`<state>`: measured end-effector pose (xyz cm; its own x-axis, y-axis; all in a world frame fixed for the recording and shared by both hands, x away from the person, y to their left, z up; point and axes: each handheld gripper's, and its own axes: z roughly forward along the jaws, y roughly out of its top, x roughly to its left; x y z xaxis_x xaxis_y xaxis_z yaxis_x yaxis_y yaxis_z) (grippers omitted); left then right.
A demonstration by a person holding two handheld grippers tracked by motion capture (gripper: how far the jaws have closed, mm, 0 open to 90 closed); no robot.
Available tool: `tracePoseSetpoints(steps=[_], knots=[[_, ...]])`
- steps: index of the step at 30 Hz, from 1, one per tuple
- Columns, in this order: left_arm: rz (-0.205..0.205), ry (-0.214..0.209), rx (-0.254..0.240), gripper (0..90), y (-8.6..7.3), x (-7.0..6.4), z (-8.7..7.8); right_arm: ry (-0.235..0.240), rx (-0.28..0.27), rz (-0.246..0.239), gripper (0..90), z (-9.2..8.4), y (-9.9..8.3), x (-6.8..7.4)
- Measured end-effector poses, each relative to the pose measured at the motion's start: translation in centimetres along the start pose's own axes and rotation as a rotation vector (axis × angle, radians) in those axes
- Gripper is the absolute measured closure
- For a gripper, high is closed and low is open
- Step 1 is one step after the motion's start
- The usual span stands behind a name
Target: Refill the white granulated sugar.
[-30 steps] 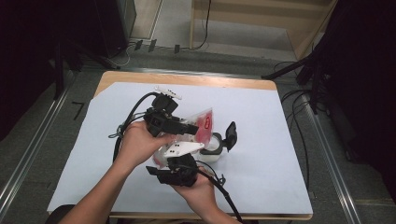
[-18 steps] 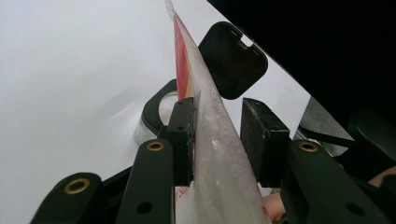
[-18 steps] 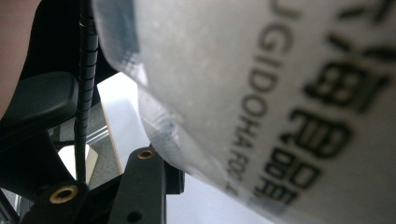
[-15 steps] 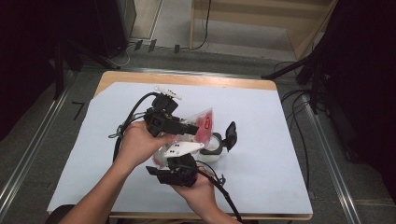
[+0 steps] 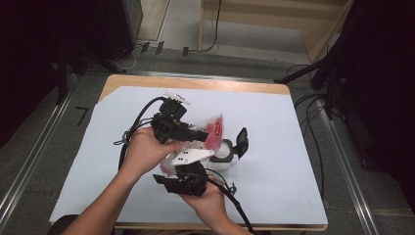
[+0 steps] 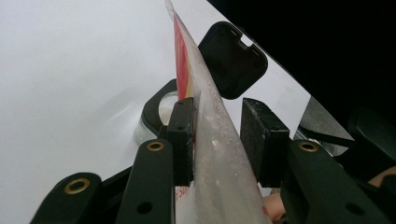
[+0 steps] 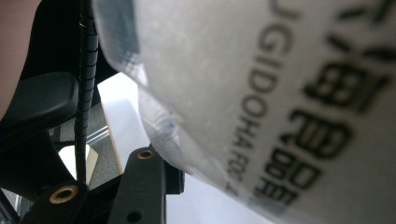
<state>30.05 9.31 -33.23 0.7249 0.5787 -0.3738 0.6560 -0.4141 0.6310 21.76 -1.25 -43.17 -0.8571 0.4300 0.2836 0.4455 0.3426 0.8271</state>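
Observation:
A clear plastic bag (image 5: 211,131) with a red label is held tilted above a small clear container (image 5: 221,156) whose black flip lid (image 5: 242,142) stands open. My left gripper (image 5: 199,135) reaches in from the left and is shut on the bag's upper part. In the left gripper view the bag (image 6: 215,158) runs edge-on between the two pads, with the container (image 6: 161,109) and lid (image 6: 233,60) beyond. My right gripper (image 5: 189,165) comes up from below, shut on the bag's lower end. In the right gripper view the bag (image 7: 261,93), with black print, covers one jaw.
A white sheet (image 5: 293,147) covers the wooden table (image 5: 195,82). Black cables (image 5: 137,122) trail from both grippers over the sheet. Dark stands and cables (image 5: 318,98) lie off the table's right side. The sheet is bare to the left and right of the hands.

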Motion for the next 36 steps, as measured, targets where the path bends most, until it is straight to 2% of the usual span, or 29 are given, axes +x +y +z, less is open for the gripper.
tracePoseSetpoints(steps=[36], knots=[[0.002,-0.001,-0.002,65.6,-0.02,-0.01,0.07,-0.002,0.0,0.001,63.0,0.02,-0.04,0.02]])
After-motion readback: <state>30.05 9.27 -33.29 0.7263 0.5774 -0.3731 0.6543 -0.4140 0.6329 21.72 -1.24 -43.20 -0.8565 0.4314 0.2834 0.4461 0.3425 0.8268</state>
